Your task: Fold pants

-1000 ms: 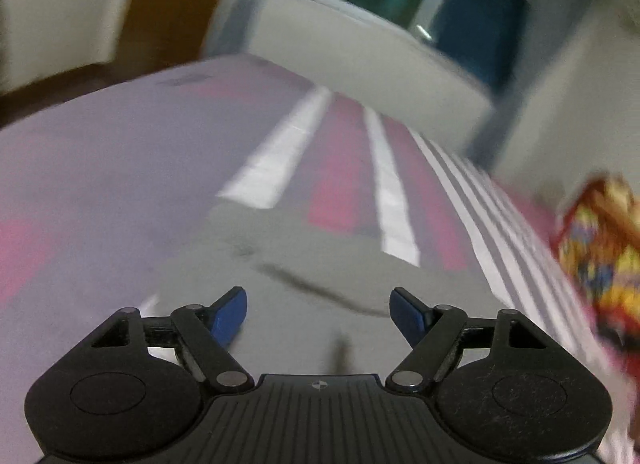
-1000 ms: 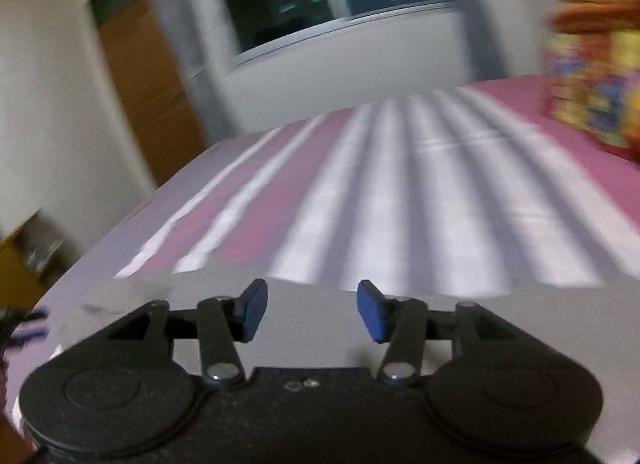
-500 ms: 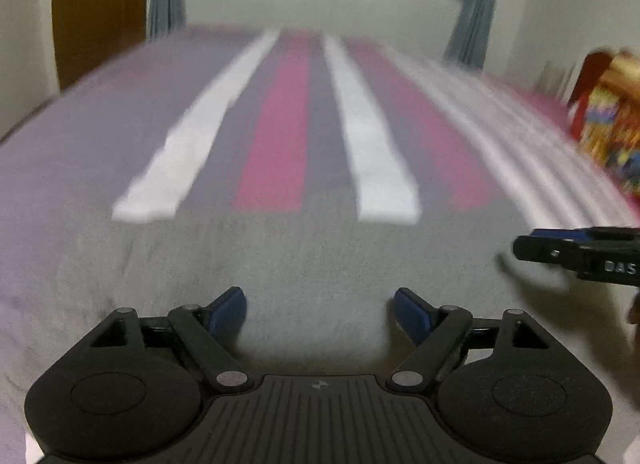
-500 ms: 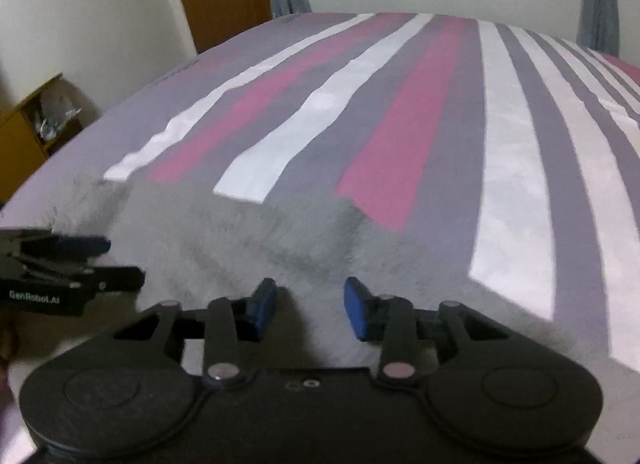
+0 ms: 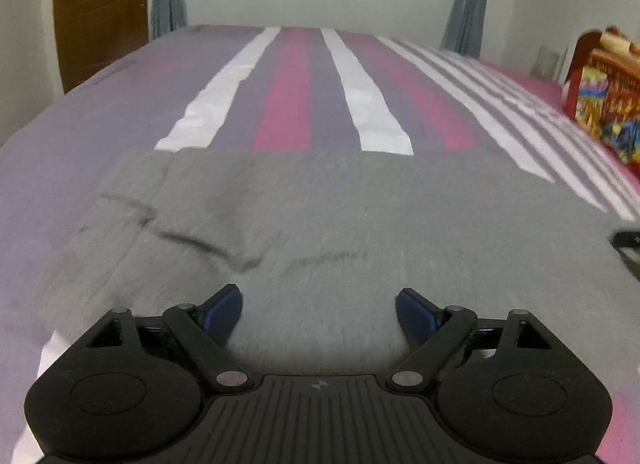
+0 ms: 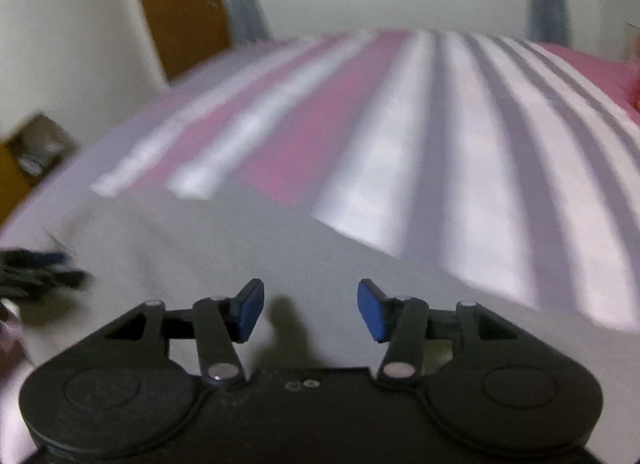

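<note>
i have both tools released: left gripper (image 5: 319,306) and right gripper (image 6: 311,310) hover over the pants (image 5: 360,216), which lie flat on the bed (image 5: 288,104), long axis left-right, neither nearer.

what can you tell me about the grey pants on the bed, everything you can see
The grey pants look like soft, fleecy knit cloth, plain and unpatterned. They lie spread flat across the striped bedspread, with a straight far edge cutting over its pink and white stripes. Towards the left, diagonal creases and a raised fold ruffle the fabric; the rest looks smooth. Waistband and leg ends cannot be made out. The left tongs and right tongs are both open above the cloth, gripping nothing.
</note>
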The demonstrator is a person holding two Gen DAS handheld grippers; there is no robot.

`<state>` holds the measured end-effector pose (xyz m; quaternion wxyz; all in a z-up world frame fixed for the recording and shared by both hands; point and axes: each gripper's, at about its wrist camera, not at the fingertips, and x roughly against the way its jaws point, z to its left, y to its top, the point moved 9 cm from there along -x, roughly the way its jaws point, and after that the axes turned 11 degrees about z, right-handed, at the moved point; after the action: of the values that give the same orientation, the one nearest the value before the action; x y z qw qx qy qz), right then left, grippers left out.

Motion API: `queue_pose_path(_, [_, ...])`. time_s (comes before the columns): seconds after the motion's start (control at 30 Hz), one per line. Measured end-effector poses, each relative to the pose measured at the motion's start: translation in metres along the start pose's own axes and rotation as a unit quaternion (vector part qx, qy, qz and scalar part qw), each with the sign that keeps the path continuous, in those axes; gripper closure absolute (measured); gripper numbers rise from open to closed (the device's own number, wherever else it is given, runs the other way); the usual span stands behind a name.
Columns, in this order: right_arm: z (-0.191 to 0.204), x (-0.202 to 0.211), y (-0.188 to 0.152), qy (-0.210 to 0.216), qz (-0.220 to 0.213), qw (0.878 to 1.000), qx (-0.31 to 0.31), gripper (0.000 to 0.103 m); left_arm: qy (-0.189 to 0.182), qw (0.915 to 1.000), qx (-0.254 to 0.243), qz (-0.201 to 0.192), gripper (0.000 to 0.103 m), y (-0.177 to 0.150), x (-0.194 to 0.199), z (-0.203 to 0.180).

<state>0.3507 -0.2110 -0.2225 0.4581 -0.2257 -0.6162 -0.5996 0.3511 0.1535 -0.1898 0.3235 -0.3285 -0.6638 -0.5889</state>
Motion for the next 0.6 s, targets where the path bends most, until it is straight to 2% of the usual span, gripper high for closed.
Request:
queue_pose_path(0.07, [-0.061, 0.022, -0.014, 0.000, -0.013, 0.998, -0.065, 0.056, 0.005, 1.0000, -0.006, -0.001, 0.018, -0.008, 0.007, -0.001])
queue_pose_path(0.13, [-0.127, 0.050, -0.034, -0.029, -0.029, 0.990, -0.132, 0.056, 0.009, 0.9999, -0.010, 0.001, 0.016, -0.015, 0.008, 0.000])
queue_pose_path(0.2, [-0.188, 0.073, -0.058, -0.026, -0.038, 0.979, -0.198, 0.061, 0.011, 0.9999, -0.008, 0.004, 0.013, -0.020, 0.011, 0.001])
queue_pose_path(0.27, [-0.237, 0.097, -0.079, -0.061, -0.040, 0.967, -0.244, 0.067, 0.015, 0.9999, 0.002, 0.007, 0.013, -0.023, 0.019, 0.000])
queue_pose_path(0.33, [-0.273, 0.129, -0.099, -0.097, -0.051, 0.949, -0.295, 0.062, 0.013, 0.9999, 0.007, 0.008, 0.013, -0.027, 0.027, -0.001])
queue_pose_path(0.37, [-0.283, 0.146, -0.109, -0.094, -0.072, 0.940, -0.319, 0.057, 0.015, 0.9998, 0.011, 0.006, 0.013, -0.030, 0.031, -0.001])
queue_pose_path(0.4, [-0.290, 0.168, -0.119, -0.067, -0.103, 0.933, -0.337, 0.057, 0.013, 0.9997, 0.018, 0.002, 0.013, -0.033, 0.034, 0.000])
queue_pose_path(0.5, [-0.300, 0.207, -0.153, -0.010, -0.153, 0.911, -0.382, 0.059, -0.007, 0.9982, 0.059, -0.003, 0.013, -0.043, 0.038, 0.007])
queue_pose_path(0.6, [-0.305, 0.227, -0.190, 0.033, -0.179, 0.886, -0.427, 0.067, -0.022, 0.9956, 0.091, -0.004, 0.013, -0.050, 0.037, 0.012])
